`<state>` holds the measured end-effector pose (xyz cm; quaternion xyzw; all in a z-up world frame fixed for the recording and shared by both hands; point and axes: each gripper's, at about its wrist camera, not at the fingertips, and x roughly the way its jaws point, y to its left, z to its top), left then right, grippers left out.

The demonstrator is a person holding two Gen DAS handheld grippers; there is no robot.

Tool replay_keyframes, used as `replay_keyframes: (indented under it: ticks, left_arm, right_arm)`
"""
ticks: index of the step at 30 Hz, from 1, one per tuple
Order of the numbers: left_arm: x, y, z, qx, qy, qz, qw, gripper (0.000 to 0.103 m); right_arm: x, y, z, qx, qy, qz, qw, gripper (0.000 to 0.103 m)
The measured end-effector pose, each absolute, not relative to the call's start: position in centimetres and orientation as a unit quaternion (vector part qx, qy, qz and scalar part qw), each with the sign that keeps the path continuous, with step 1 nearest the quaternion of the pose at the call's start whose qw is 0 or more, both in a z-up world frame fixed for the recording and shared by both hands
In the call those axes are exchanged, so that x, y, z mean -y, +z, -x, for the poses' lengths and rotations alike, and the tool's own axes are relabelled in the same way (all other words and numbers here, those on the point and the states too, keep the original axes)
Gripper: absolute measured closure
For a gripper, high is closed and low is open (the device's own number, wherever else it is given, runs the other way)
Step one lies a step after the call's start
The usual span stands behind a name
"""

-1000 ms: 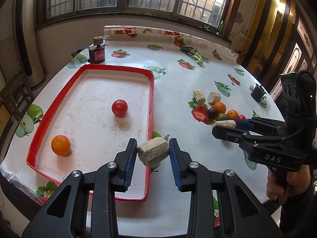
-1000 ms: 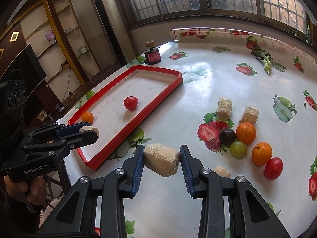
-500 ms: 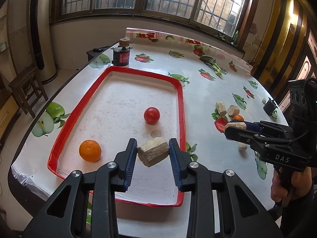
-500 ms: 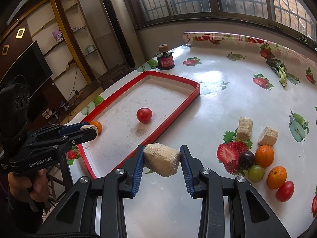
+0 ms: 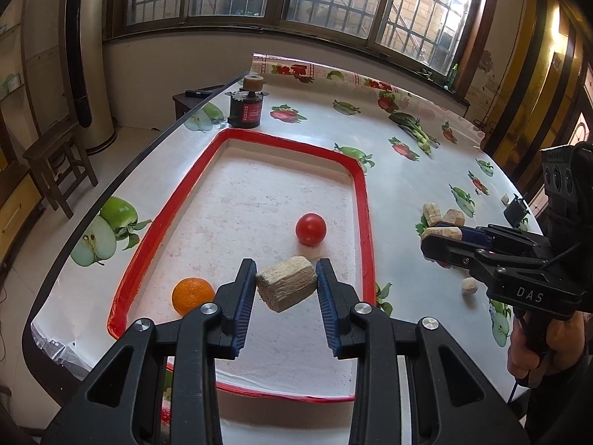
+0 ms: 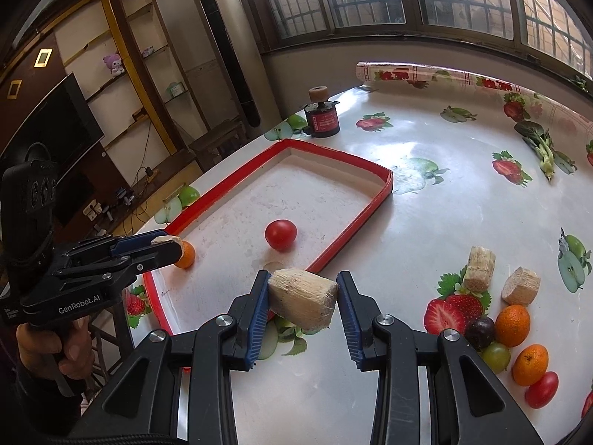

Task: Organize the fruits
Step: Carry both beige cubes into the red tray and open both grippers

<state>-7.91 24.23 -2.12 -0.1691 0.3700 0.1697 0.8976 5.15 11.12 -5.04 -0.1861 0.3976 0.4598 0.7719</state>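
**Two Chunks Held, Two Fruits in the Tray**

The left hand-held gripper (image 5: 286, 286) clamped one pale chunk (image 5: 287, 283) over the red tray (image 5: 365, 204); the right hand-held gripper (image 6: 302, 298) clamped another chunk (image 6: 304, 298), long axis pointing toward four o'clock, perhaps sugarcane. The tray held one tomato (image 5: 311, 228) and one orange (image 5: 192, 295). At three o'clock on the table (image 6: 444, 204), two chunks lay beside loose fruits.

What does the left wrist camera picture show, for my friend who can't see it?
The left hand-held gripper holds a pale fibrous chunk above a red-rimmed tray containing a tomato and an orange. The right hand-held gripper holds another chunk nearby.
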Motion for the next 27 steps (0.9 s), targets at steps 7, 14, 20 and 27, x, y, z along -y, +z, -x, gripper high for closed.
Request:
replay_keyframes:
  ticks: [7,14,20,27]
  left_arm:
    - [-26.3,-1.5,7.4,-0.361,0.181,0.174,0.898,0.073]
    - [-28.6,-2.0,5.1,-0.365,0.196,0.174,0.893,0.073]
    - [-30.6,-3.5,3.4,-0.38,0.206,0.19,0.881,0.073]
    - [-31.8,-5.4,2.4,-0.4,0.212,0.205,0.868,0.072]
  right_arm:
    - [-13.2,-4.8,-6.2,-0.393,0.465,0.186,0.771,0.066]
    - [-16.8,-5.2,-8.2,-0.395,0.47,0.189,0.767,0.066]
    - [-19.7,-6.8,-10.2,-0.405,0.464,0.195,0.763,0.066]
    - [-21.8,-9.3,-12.1,-0.426,0.458,0.207,0.752,0.066]
